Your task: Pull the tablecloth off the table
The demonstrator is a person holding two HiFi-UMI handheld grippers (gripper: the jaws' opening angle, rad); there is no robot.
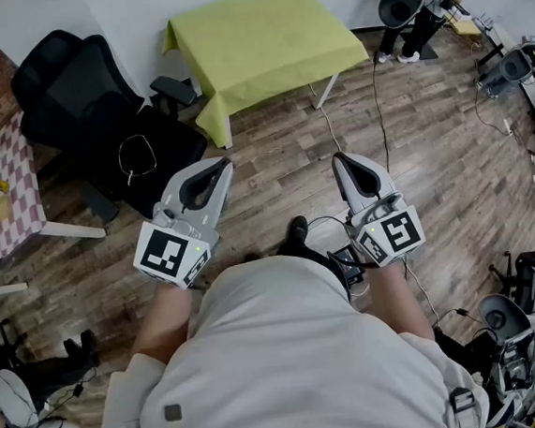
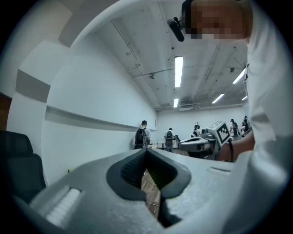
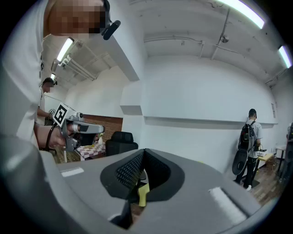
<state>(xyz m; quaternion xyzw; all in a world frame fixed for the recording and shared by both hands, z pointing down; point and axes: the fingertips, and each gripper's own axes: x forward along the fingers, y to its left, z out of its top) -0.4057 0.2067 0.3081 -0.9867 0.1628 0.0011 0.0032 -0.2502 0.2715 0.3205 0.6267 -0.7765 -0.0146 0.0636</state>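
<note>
Nearest the lens is the person's pale shirt point(image 1: 292, 366), with bare forearms reaching forward to a gripper in each hand. Each gripper carries a cube printed with a black-and-white square marker and no letters. The left gripper point(image 1: 226, 163) has its jaws clenched tip to tip with nothing between them, as the left gripper view confirms point(image 2: 146, 150). The right gripper point(image 1: 337, 158) is likewise clamped shut and empty point(image 3: 144, 151). Both hang over the wooden plank floor point(image 1: 430, 146), pointing toward the lime-green tablecloth point(image 1: 265, 44). It is spread flat over a small white-legged counter point(image 1: 330, 88) well ahead of both grippers, its edges draping down. Two black office chairs point(image 1: 98, 112) stand just left of that counter, and a second counter with a red-and-white checked cloth point(image 1: 3, 205) sits at the far left edge.
</note>
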